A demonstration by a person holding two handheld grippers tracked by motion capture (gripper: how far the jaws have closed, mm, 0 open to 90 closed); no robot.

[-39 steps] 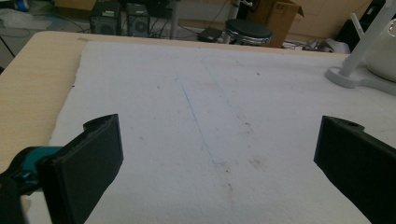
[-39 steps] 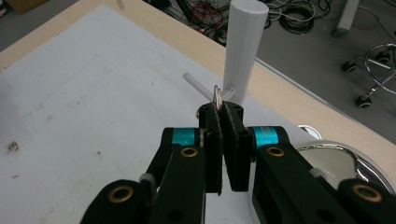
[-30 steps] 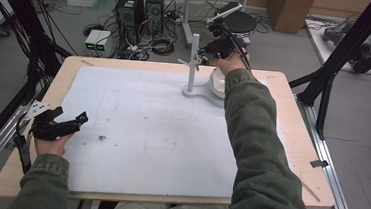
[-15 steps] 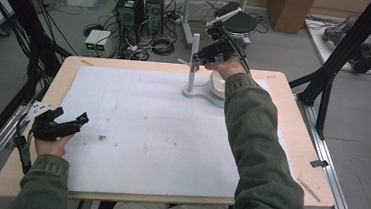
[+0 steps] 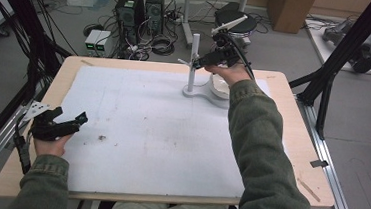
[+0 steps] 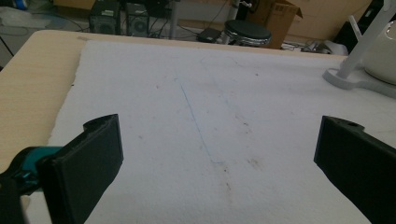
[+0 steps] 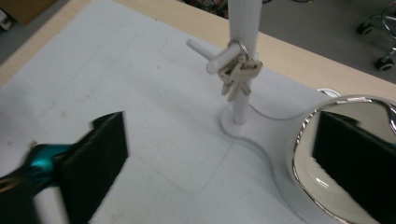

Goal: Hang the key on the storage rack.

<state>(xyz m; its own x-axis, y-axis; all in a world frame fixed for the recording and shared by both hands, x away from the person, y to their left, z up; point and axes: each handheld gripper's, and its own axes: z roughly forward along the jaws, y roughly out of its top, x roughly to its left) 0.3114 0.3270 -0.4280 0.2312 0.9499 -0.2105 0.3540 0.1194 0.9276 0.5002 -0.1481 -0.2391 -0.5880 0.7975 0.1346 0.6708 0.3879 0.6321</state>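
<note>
Keys (image 7: pixel 239 74) on stand peg (image 7: pixel 219 57), unobstructed

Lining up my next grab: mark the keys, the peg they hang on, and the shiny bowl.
keys (image 7: pixel 239 77), right gripper view, on the bunched blades.
peg (image 7: pixel 215 57), right gripper view, mid-length of the white rod.
shiny bowl (image 7: pixel 306 158), right gripper view, on its left wall.

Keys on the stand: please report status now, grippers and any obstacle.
Right gripper open, above stand. Keys hang on its peg, untouched. Left gripper open, idle near table's left edge. Path clear; shiny bowl beside.
</note>
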